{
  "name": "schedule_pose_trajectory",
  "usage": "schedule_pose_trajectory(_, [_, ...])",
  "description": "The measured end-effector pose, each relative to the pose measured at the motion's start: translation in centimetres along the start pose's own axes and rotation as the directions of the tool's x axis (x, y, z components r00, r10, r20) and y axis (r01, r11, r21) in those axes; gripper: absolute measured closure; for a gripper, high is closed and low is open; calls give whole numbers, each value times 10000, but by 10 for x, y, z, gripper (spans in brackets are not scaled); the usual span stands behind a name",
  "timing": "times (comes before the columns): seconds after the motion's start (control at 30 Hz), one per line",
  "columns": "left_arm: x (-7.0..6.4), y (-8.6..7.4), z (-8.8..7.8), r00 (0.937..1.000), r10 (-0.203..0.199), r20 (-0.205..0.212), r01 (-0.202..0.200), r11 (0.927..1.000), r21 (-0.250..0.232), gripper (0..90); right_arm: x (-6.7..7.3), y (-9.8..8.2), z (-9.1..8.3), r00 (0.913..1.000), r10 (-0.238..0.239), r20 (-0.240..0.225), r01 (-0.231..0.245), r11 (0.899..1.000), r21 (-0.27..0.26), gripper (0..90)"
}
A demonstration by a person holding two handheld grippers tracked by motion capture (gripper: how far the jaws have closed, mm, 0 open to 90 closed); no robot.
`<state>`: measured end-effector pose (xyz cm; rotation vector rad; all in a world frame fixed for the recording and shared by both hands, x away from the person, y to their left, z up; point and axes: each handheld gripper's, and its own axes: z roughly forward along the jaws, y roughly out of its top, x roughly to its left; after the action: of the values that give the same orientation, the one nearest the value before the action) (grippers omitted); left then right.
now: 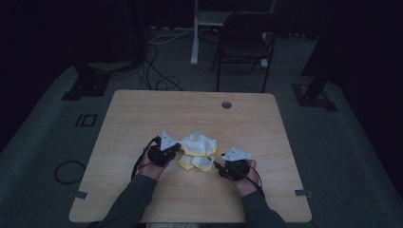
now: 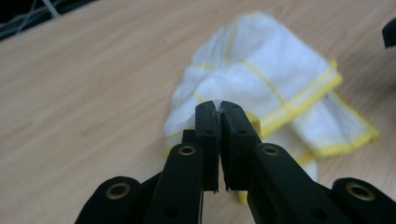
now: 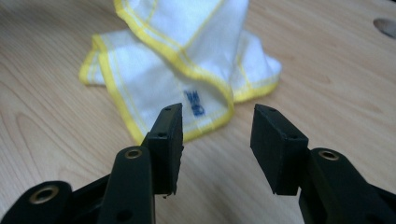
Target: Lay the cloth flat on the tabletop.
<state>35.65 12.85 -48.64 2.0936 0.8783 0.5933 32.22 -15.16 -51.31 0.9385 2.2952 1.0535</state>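
Note:
A crumpled white cloth [image 1: 197, 149] with yellow edging lies near the middle of the wooden table [image 1: 190, 109]. At its left side my left gripper [image 1: 179, 148] is shut on it. In the left gripper view the jaws meet at the tips [image 2: 219, 106] with a sliver of the white cloth [image 2: 261, 70] pinched between them. My right gripper [image 1: 216, 165] sits at the cloth's right front corner. Its jaws [image 3: 217, 126] stand open with nothing between them, just short of the cloth's [image 3: 187, 46] yellow hem and a small blue mark [image 3: 195, 102].
A round cable hole [image 1: 226, 104] sits near the table's far edge. Beyond the table stand a dark folding chair [image 1: 244, 42] and loose cables [image 1: 157, 71] on the floor. Bare wood surrounds the cloth on all sides.

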Motion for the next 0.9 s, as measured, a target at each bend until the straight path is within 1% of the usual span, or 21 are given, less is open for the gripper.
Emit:
schedule_pose_trajectory(0.1, [0, 8, 1, 10000, -39, -11, 39, 9997, -226, 867, 1, 6, 0, 9999, -115, -59, 114, 9998, -167, 534])
schedule_pose_trajectory(0.2, [-1, 16, 3, 10000, 29, -1, -29, 9994, -353, 868, 4, 13, 2, 9995, -302, -120, 298, 9991, -302, 536])
schedule_pose_trajectory(0.3, [-4, 22, 7, 9999, 104, 43, -102, 9990, -444, 868, 7, 20, 5, 9987, -442, -273, 429, 9981, -441, 547])
schedule_pose_trajectory(0.37, [-6, 26, 8, 9999, 127, 73, -123, 9986, -515, 868, 9, 23, 9, 9982, -427, -422, 404, 9977, -542, 556])
schedule_pose_trajectory(0.4, [-6, 26, 8, 9999, 127, 73, -123, 9986, -515, 868, 9, 23, 9, 9982, -427, -422, 404, 9977, -542, 556])
schedule_pose_trajectory(0.53, [-10, 35, 8, 9996, 244, 104, -236, 9972, -714, 868, 12, 29, 17, 9977, -495, -464, 467, 9971, -598, 540])
schedule_pose_trajectory(0.6, [-10, 39, 8, 9995, 293, 146, -281, 9967, -766, 868, 14, 33, 20, 9970, -616, -474, 583, 9960, -674, 515])
schedule_pose_trajectory(0.67, [-12, 42, 9, 9994, 275, 190, -257, 9958, -877, 868, 16, 37, 23, 9959, -794, -438, 758, 9941, -781, 478])
schedule_pose_trajectory(0.73, [-14, 45, 9, 9993, 265, 270, -237, 9949, -985, 868, 17, 42, 26, 9954, -878, -395, 843, 9929, -836, 461])
schedule_pose_trajectory(0.83, [-18, 48, 9, 9986, 369, 388, -327, 9943, -1019, 868, 17, 49, 33, 9949, -924, -395, 887, 9922, -876, 461])
schedule_pose_trajectory(0.9, [-19, 49, 10, 9981, 424, 447, -376, 9940, -1026, 868, 15, 53, 37, 9952, -881, -431, 840, 9926, -874, 489])
